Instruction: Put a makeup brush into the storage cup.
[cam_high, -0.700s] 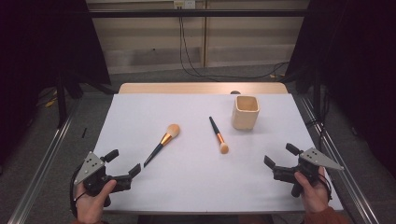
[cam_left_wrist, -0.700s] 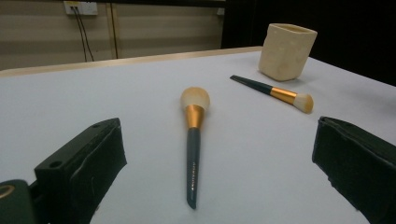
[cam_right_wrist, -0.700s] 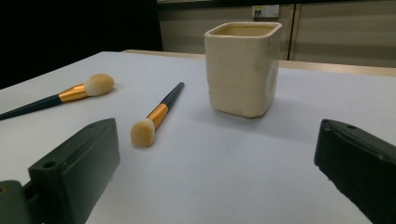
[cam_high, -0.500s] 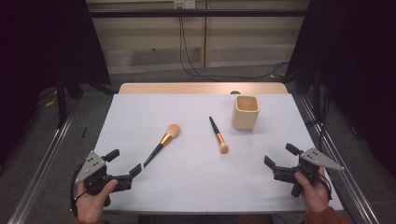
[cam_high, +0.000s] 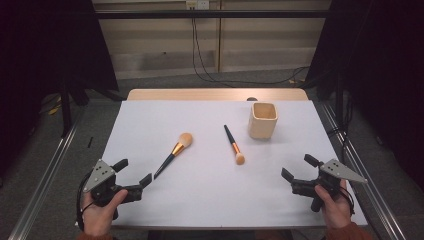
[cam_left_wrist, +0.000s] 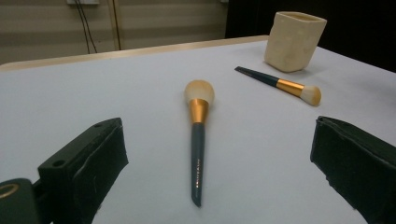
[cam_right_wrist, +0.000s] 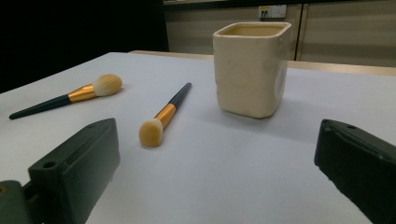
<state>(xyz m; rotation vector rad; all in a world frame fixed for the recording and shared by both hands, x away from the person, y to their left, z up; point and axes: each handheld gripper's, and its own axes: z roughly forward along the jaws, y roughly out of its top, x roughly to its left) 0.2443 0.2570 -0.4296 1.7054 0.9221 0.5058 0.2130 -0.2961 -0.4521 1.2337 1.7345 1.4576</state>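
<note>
– What is the surface (cam_high: 210, 195) made of?

– A matt, smooth white sheet, paper-like, with a pale wood edge at 12 o'clock.

– And the cup (cam_high: 262, 120)?

– Cream, smooth with a soft sheen, maybe ceramic or plastic; I cannot tell which.

– The brushes?

– The big brush (cam_high: 173, 153) at 10 o'clock has a glossy dark handle, a shiny copper-coloured metal band and soft pale bristles. The small brush (cam_high: 233, 144) looks the same.

– The tongs?

– The left tongs (cam_high: 135, 173) and right tongs (cam_high: 299, 167) are matt black plastic, slightly rough, each under a grey plate.
</note>
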